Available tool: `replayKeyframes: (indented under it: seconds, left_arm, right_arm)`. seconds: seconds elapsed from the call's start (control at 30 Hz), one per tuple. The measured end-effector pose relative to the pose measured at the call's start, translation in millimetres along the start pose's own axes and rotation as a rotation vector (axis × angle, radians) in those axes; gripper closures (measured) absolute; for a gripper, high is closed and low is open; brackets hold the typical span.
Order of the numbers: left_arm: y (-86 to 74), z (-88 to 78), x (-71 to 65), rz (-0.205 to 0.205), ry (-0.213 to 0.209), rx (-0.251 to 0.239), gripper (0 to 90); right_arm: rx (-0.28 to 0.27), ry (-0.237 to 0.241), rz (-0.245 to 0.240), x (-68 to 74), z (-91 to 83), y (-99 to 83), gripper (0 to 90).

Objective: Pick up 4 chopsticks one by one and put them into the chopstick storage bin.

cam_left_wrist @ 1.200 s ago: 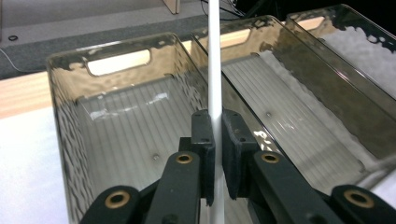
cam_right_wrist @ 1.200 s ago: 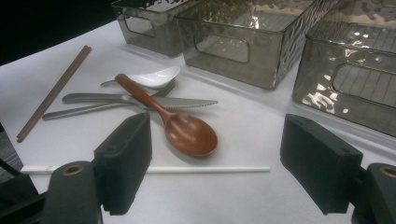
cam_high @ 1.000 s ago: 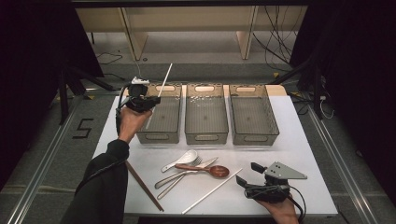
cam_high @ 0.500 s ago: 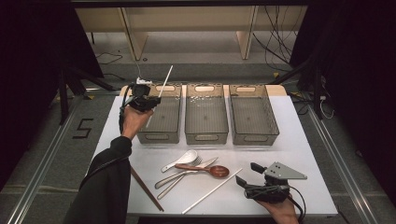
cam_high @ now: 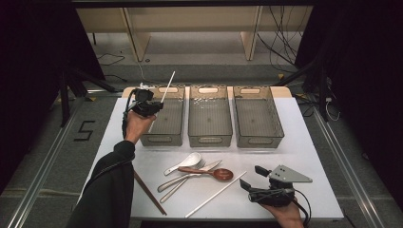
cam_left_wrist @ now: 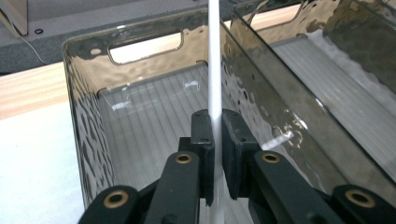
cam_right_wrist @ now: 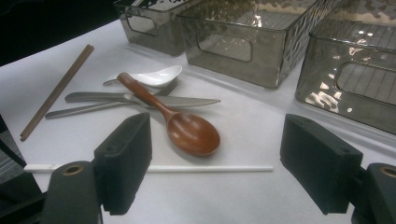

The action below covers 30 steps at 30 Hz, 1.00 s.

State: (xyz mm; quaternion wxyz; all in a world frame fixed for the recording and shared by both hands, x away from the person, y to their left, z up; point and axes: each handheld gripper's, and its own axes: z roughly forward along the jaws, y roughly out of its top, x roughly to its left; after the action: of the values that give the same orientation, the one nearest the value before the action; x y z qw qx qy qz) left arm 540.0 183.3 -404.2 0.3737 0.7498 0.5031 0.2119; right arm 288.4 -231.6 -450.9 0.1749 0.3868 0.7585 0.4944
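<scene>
My left gripper is shut on a white chopstick, held tilted over the left smoky bin. In the left gripper view the white chopstick runs up between the jaws above the left bin. My right gripper rests open near the table's front right. In the right gripper view the right gripper stands open over a second white chopstick, with a brown wooden spoon, a knife, a fork and a white soup spoon beyond.
Three smoky plastic bins stand in a row: middle bin, right bin. A brown chopstick lies at the front left of the white table. The cutlery pile sits at the front centre.
My left gripper with the white chopstick has shifted slightly farther back over the left bin. The right gripper has stayed put.
</scene>
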Motion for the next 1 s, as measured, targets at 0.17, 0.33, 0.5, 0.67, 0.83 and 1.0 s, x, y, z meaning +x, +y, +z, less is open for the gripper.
replayKeyframes:
  seconds: [0.17,0.33,0.5,0.67,0.83,1.0]
  left_arm:
    - [-3.0,1.5,1.5,-0.001,0.005,0.011,83.0]
    - [-6.4,3.5,3.2,-0.018,0.006,0.017,82.5]
    - [-7.7,1.2,6.1,-0.029,-0.002,0.034,73.2]
    - [-3.5,-12.5,3.0,-0.045,-0.042,0.052,59.9]
    - [-0.8,-36.8,-9.9,-0.052,-0.084,0.061,40.8]
    - [-13.1,-64.2,-29.8,-0.054,-0.159,0.048,29.6]
  right_arm:
    - [0.0,0.0,0.0,0.1,0.0,0.0,25.9]
    - [0.002,0.002,-0.001,0.4,0.4,-0.1,25.9]
    - [0.001,0.001,0.0,0.5,0.2,-0.1,25.9]
    - [0.0,-0.002,0.0,0.2,-0.2,0.0,25.8]
    - [-0.001,-0.007,0.001,0.0,-0.9,0.2,25.9]
    - [-0.004,-0.013,0.001,-0.5,-1.8,0.8,25.9]
